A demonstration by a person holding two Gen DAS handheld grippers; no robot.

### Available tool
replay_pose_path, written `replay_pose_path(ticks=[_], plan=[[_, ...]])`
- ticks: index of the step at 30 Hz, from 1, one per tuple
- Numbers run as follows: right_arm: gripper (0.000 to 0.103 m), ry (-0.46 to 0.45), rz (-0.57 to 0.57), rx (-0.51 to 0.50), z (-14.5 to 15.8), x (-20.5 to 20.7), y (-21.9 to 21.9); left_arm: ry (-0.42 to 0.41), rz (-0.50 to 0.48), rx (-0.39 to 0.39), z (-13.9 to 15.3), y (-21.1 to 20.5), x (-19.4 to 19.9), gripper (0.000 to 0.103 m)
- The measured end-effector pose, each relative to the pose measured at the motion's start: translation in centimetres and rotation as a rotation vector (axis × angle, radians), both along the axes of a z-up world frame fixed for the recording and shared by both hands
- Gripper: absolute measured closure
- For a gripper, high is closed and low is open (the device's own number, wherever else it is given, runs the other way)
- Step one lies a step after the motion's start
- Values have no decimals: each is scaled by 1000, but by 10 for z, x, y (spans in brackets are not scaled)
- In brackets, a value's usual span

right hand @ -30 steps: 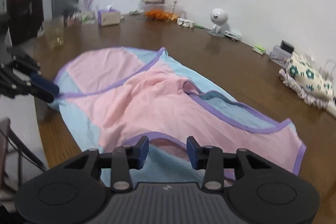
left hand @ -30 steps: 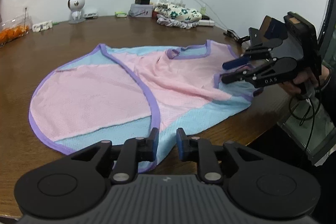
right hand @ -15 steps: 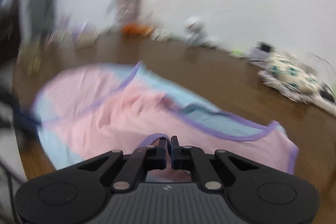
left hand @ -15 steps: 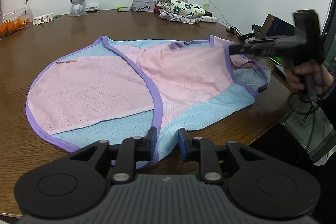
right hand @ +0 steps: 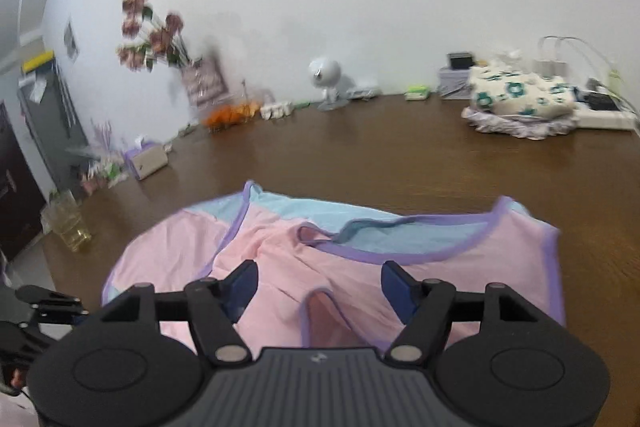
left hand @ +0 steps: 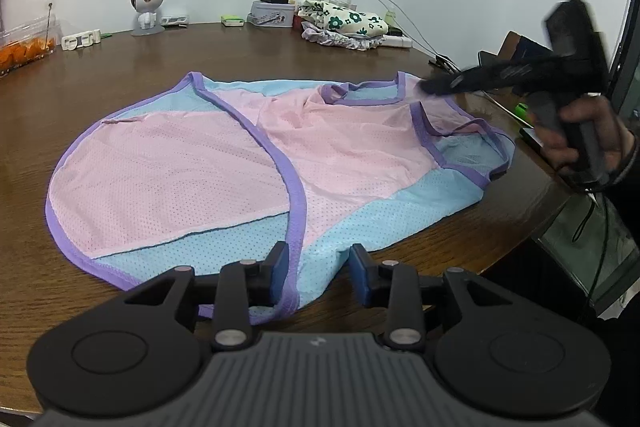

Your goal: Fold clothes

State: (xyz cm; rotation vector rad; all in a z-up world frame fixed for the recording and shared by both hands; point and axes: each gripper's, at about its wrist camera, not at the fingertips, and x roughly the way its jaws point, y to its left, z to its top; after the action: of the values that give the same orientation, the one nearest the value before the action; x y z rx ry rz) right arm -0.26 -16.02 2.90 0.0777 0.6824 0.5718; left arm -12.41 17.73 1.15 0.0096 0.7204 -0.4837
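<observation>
A pink and blue mesh tank top (left hand: 256,167) with purple binding lies spread across the middle of the wooden table (left hand: 100,83), its hem toward the lower left of the left wrist view and its neckline and armholes toward the right.

The left gripper (left hand: 318,269) sits low at the bottom centre of its view with its jaws apart, the hem's purple edge lying between them, touching or just beside the left pad; nothing is pinched yet. The right gripper (right hand: 318,283) is spread wide above the near armhole (right hand: 320,311) at the bottom of its own view, holding nothing. In the left wrist view it shows blurred at the upper right, so it looks to be in motion.

To my eye the step is getting a fresh hold on both ends for a lengthwise fold. The cloth is thin and slippery-looking, so each gripper should bite on the thicker binding, catching both layers, and close fully before any lift. The ripple below the neckline (right hand: 404,231) wants smoothing first, or it will be folded in. Both ends should rise together, so the cloth doesn't drag off the near table edge.
</observation>
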Motion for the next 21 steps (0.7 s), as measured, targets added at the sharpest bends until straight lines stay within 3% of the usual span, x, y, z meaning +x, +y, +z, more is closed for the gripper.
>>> replay_pose_path(ticks=[1,3,5,8,11,14,17,19,21], plan=[[42,21,6,-23,-4,6,9,-2,1,-2,0,0,0,69],[98,69,-7,-39,-15,15,21,-5,4,-5,-1,1,-1,69],[100,73,-74,61,-19,10,11,-3,4,-8,-1,2,-1,69],[100,38,-181,192,-12,-11,-17,-3,-8,-2,0,4,0,69],[99,71,-179,175,-21,-26,-26,1,-3,-2,-2,8,3,68],[85,99,-129,131,-29,-30,-22,0,-1,-7,-2,10,3,67],[62,-38,-102,124,-4,-25,-26,0,-9,-2,-1,11,1,67],[62,-118,-51,11,6,-7,-16,1,-4,-8,-1,13,1,67],[61,-111,54,-107,3,14,1,3,1,-13,-2,15,1,67]])
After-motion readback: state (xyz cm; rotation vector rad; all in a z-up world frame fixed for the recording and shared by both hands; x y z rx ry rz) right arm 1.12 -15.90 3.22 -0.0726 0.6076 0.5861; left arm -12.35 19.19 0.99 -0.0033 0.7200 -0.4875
